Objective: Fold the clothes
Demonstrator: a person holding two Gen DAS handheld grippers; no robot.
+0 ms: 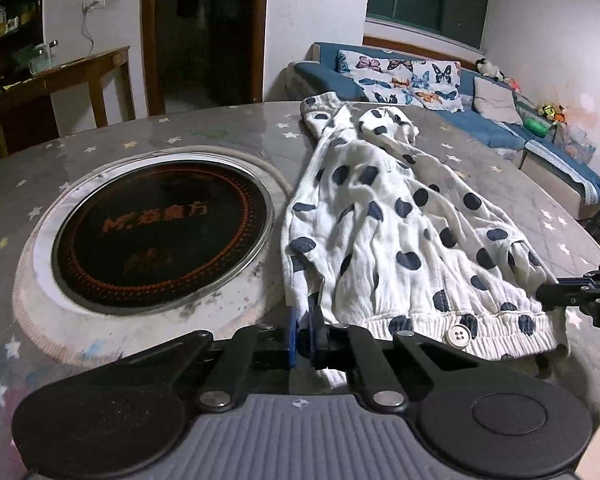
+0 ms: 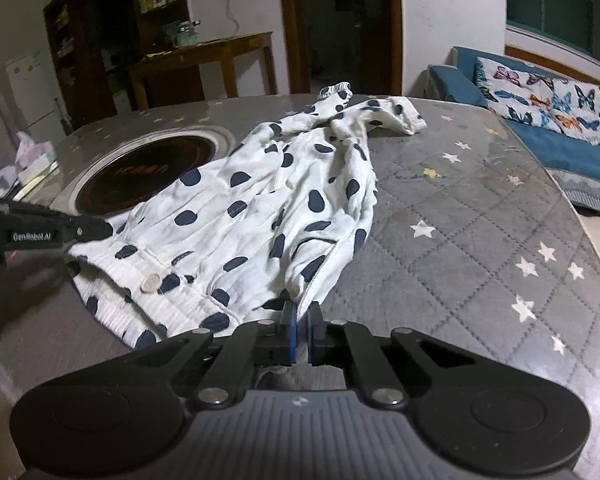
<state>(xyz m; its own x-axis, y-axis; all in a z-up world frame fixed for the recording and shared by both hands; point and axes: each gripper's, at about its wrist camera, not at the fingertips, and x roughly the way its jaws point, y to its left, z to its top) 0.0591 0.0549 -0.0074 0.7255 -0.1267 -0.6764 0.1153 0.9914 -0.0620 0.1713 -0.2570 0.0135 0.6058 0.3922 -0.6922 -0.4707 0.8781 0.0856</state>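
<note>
Here the left gripper and right gripper each pinch a near hem corner of the spotted garment (white, dark dots) on the quilted table.

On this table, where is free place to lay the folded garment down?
The widest bare patch is the grey starred tablecloth to the right of the polka-dot garment, out to the table edge. A narrower strip lies beyond the round cooktop. It is crowded near the hem, where the left gripper and right gripper pinch the garment.
</note>
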